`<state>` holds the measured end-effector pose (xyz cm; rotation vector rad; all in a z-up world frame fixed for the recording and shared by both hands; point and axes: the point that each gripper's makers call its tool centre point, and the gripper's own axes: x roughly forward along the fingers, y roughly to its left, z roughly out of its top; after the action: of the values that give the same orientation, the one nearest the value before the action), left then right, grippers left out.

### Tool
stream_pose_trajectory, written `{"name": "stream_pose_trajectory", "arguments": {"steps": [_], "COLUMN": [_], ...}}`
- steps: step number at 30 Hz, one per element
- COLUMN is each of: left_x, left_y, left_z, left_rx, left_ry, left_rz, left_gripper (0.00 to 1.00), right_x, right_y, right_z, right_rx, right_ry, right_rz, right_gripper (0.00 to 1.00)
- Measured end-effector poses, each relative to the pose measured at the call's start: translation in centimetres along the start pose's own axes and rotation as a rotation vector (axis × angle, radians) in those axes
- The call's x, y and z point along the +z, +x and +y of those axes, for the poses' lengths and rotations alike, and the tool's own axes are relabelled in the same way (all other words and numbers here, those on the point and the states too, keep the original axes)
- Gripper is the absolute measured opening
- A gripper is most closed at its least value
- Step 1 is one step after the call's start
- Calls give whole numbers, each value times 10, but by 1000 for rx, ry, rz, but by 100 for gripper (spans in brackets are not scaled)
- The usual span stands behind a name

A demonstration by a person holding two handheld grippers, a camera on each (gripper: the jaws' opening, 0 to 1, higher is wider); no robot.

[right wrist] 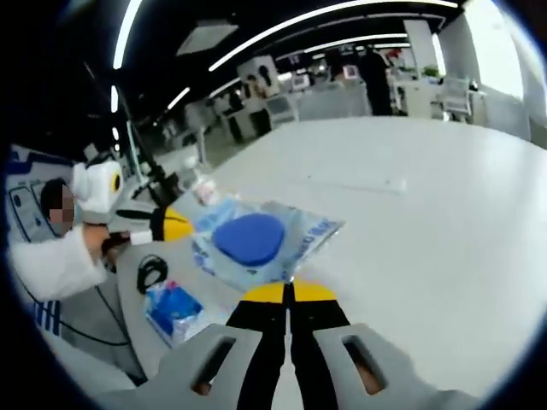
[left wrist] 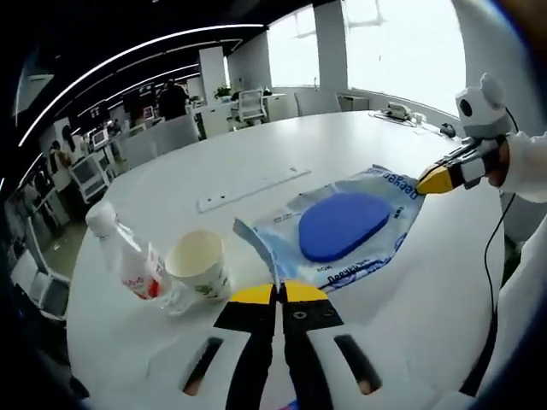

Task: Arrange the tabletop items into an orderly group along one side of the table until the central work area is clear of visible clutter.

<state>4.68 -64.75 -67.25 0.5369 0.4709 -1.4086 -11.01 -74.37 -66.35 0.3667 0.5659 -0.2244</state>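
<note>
Grip: we are pinching the blue-pad packet (left wrist: 346, 229) by opposite edges, left gripper (left wrist: 278, 293) and right gripper (right wrist: 289, 292) both clamped shut.
Risk: uneven pulling is threatening to tear the film, or knock the paper cup (left wrist: 198, 265).

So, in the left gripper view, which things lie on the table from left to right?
plastic bottle → paper cup → clear bag with a blue pad → right gripper, its yellow tips at the bag's far corner.

Both tools have their jaws pressed together: the left tool (left wrist: 279, 295) and the right tool (right wrist: 290, 293), each reaching forward.
</note>
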Motion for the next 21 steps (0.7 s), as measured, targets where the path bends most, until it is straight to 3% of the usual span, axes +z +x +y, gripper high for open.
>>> {"name": "stream_pose_trajectory", "arguments": {"steps": [13,21], "left_x": [-5,-17], "left_y": [32,45], "left_z": [17,23], "left_rx": [-8,-7], "left_ry": [-48,-90], "left_rz": [40,87], "left_gripper": [0,0], "right_x": [4,-11], "right_y": [39,61], "right_z": [-29,-36], "right_rx": [-16,-18], "right_ry": [-15,14], "right_rz": [53,108], "right_gripper": [0,0]}}
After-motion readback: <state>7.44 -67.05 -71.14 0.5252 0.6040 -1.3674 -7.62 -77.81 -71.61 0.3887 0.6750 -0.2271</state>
